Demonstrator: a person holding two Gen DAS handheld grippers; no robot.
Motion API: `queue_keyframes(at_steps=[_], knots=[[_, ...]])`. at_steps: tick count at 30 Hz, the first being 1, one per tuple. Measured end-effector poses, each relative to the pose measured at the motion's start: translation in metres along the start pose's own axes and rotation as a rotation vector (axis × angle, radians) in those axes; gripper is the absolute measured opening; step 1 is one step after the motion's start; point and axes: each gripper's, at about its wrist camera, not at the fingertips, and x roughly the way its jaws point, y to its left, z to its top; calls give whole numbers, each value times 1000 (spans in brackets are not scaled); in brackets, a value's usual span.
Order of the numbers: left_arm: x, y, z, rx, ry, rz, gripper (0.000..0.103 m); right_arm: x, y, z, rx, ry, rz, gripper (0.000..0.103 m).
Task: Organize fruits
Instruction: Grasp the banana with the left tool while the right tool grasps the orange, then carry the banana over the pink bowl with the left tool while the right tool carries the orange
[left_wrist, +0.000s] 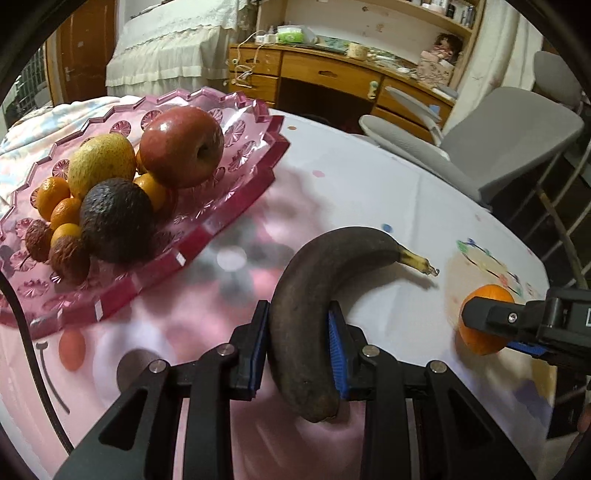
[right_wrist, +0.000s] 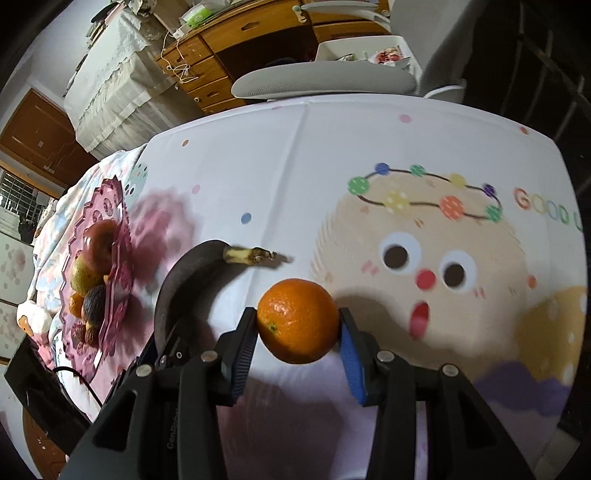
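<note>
My left gripper (left_wrist: 298, 317) is shut on a blackened banana (left_wrist: 314, 295), which hangs just above the tablecloth with its yellow stem pointing right. My right gripper (right_wrist: 298, 321) is shut on an orange (right_wrist: 297, 320), held a little off the cloth. The right gripper (left_wrist: 517, 325) shows at the right edge of the left wrist view, with the orange (left_wrist: 484, 295) in it. The banana (right_wrist: 184, 280) sits left of the orange in the right wrist view. A pink glass fruit plate (left_wrist: 236, 206) stands at the left, holding a red apple (left_wrist: 183, 146), a pear, an avocado (left_wrist: 116, 219) and several small oranges.
The table carries a white cloth with a cartoon face print (right_wrist: 424, 258). A grey office chair (left_wrist: 498, 147) stands past the far edge, a wooden desk (left_wrist: 325, 77) behind it. A black cable (left_wrist: 26, 332) runs along the plate's near left side. The pink plate (right_wrist: 110, 273) lies near the table's left edge.
</note>
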Motion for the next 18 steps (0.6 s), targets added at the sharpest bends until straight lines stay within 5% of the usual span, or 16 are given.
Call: queue_keyframes(at_steps=[18], knots=[[-162,47,-5,86,-48,-48,28,-93,23,-91,22,-10,-27,43]])
